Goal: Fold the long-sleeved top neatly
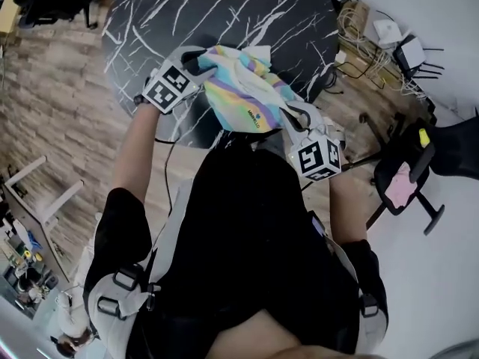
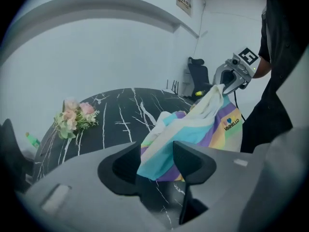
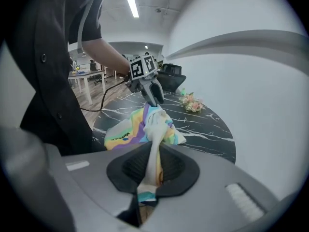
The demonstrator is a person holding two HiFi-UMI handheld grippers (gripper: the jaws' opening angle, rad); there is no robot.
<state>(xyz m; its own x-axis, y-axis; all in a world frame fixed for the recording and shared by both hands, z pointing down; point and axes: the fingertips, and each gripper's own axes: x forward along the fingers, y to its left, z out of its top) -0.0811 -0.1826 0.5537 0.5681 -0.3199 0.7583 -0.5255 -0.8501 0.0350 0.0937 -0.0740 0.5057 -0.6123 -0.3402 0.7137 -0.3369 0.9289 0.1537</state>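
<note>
A: So, nearest the body first: right hand-held gripper [image 3: 152,166], jaws together on a thin pale strand of the long-sleeved top [image 1: 239,88]. It sits just off the near edge of the counter [image 1: 150,21].

B: And the cloth from there?

A: It runs away from that gripper, leftward and outward, as one bunched mass of pastel stripes. The long axis goes gripper to gripper. The bulk sags in the middle over the near rim; I cannot tell if it rests on the stone.

B: Other end?

A: Left hand-held gripper [image 2: 157,161], farther out, above the counter. Its jaws stand wide, but a thick fold fills the gap and touches both sides. Reads as a clamp on the top.

B: So neither hand is free.

A: Correct. Judgement: the garment is a wad, and folding proper is not begun. The coming move likely turns on the bare dark stone lying beyond both grippers. The top wants carrying away from the body and spreading there. The left hand is nearer that space.

B: Anything in the way?

A: Flower sprig [image 2: 72,117] at the far edge, well apart.
</note>
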